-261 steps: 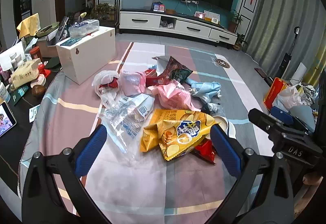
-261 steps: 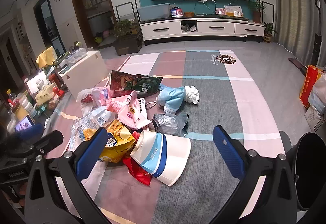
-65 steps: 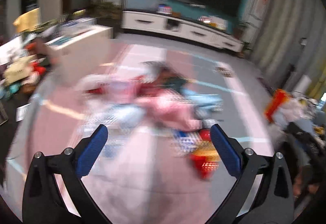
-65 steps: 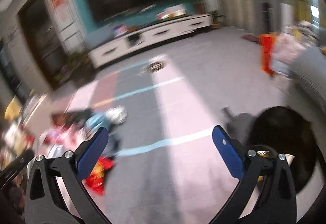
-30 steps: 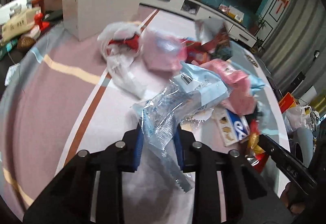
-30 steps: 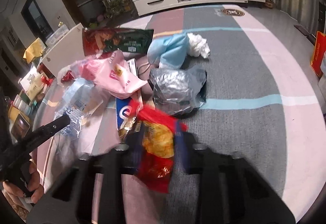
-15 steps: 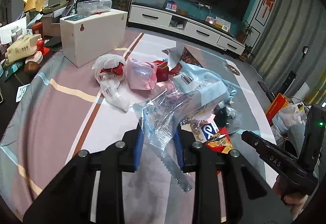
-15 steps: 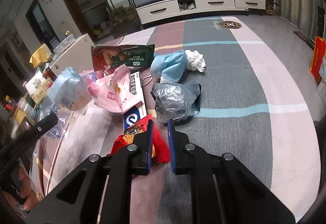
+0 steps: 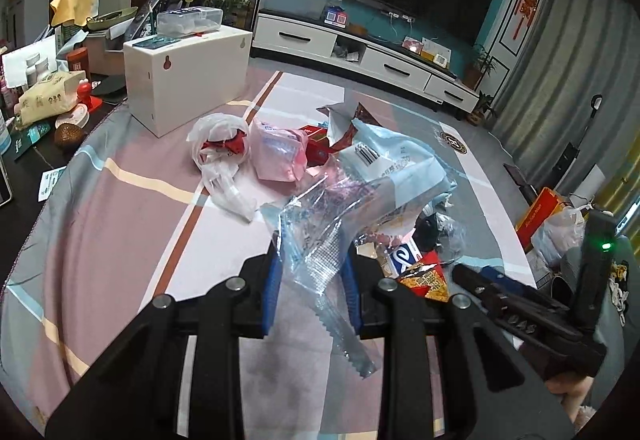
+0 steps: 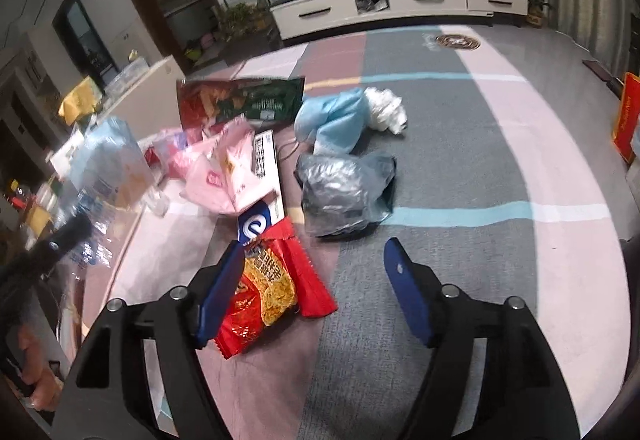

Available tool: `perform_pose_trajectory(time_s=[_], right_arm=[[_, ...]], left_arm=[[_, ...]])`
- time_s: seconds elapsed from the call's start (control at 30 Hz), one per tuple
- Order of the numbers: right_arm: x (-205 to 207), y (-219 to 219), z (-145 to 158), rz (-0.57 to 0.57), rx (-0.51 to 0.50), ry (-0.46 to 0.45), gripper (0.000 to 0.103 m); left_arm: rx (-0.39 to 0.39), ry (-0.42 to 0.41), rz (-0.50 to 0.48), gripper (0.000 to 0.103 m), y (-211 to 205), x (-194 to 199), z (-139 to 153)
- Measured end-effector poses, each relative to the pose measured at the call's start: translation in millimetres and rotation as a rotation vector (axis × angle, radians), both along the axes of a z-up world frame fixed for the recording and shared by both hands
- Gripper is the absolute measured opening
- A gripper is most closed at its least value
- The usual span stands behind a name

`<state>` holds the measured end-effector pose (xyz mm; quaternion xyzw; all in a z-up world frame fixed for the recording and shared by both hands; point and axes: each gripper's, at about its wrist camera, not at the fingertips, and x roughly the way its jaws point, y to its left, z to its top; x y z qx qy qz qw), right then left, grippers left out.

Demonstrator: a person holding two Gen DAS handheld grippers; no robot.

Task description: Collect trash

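Note:
My left gripper [image 9: 310,272] is shut on a clear and pale blue plastic wrapper [image 9: 360,179], which hangs up out of the jaws above the striped rug [image 9: 132,207]. My right gripper [image 10: 316,260] has its jaws opening. A red snack packet [image 10: 276,280] lies on the rug against the inner side of its left finger, partly between the jaws. The right pad stands well away from the packet. That packet [image 9: 424,280] also shows in the left wrist view, just left of the other gripper's black body.
A grey plastic bag [image 10: 344,191], a blue cloth [image 10: 332,119], white crumpled paper [image 10: 384,109], pink bags [image 10: 224,167] and a green snack bag [image 10: 240,99] lie ahead on the rug. A white box [image 9: 184,71] stands at the left, a TV cabinet [image 9: 360,51] behind.
The right jaws were shut on the red packet and have spread apart; the packet now rests on the rug. The left gripper has risen a little with the wrapper.

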<state>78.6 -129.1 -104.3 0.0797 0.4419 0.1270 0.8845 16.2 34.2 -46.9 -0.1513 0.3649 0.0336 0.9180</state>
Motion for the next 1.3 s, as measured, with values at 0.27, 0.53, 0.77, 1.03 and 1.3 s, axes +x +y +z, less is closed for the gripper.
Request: perform_pose_trajectory(time_s=[0.27, 0.53, 0.77, 1.03, 1.3], right_arm=[[11, 20, -31, 0.028, -0.078, 0.054, 0.063], [5, 22, -28, 0.047, -0.122, 0.045, 0.02], [-12, 15, 4, 0.052, -0.077, -0.029, 0.02], [-26, 0, 38, 0.032, -0.016, -0.104, 0.02], [-43, -31, 69, -0.039, 0.021, -0.181, 0.02]], left_arm=[[0.001, 0.003, -0.002, 0.029, -2, -2, 0], [-0.01, -0.004, 0.001, 0.029, 0, -3, 2], [-0.008, -0.024, -0.01, 0.029, -3, -8, 7], [-0.007, -0.046, -0.04, 0.029, -18, -10, 17], [-0.033, -0.074, -0.064, 0.029, -45, -14, 32]])
